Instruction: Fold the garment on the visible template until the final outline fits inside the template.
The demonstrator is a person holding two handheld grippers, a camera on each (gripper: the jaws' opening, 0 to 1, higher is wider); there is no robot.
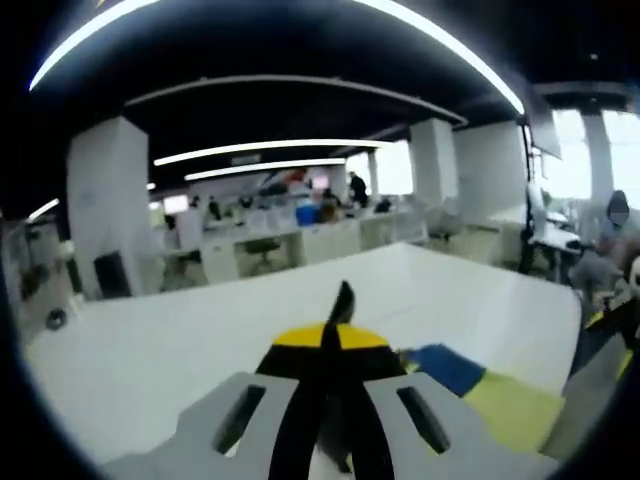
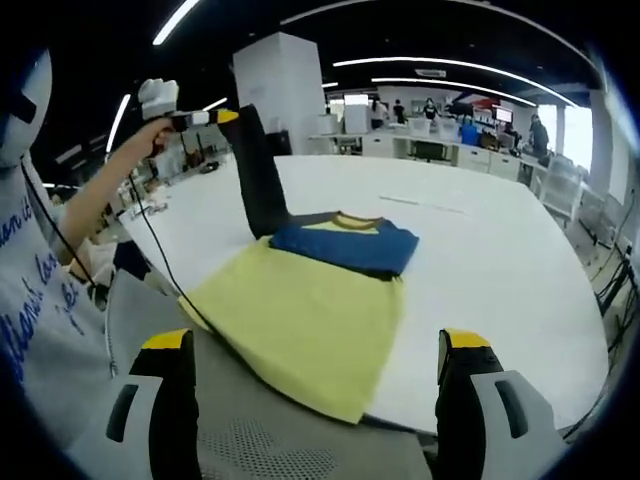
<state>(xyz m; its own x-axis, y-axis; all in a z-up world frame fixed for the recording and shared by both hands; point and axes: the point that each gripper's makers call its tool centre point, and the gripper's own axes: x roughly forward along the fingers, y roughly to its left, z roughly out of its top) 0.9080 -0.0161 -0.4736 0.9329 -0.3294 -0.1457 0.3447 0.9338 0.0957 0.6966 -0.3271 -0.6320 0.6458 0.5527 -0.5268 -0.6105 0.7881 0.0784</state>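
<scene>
Left claw [image 2: 232, 117] clamps the dark sleeve [image 2: 262, 170], lifted at 11 o'clock; right claw [image 2: 315, 400] gapes. I'd lay the sleeve flat across the garment [image 2: 300, 310], inside the bench [image 2: 480, 260] template.

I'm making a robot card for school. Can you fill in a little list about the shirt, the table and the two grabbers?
Shirt: yellow with blue top part, lying on the table, partly folded
Sleeve: dark, lifted up off the table
Left gripper: raised, shut on the sleeve
Right gripper: open, holding nothing, near the shirt's bottom edge
Table: white
Shirt edge: hangs a bit over the near table edge
</scene>
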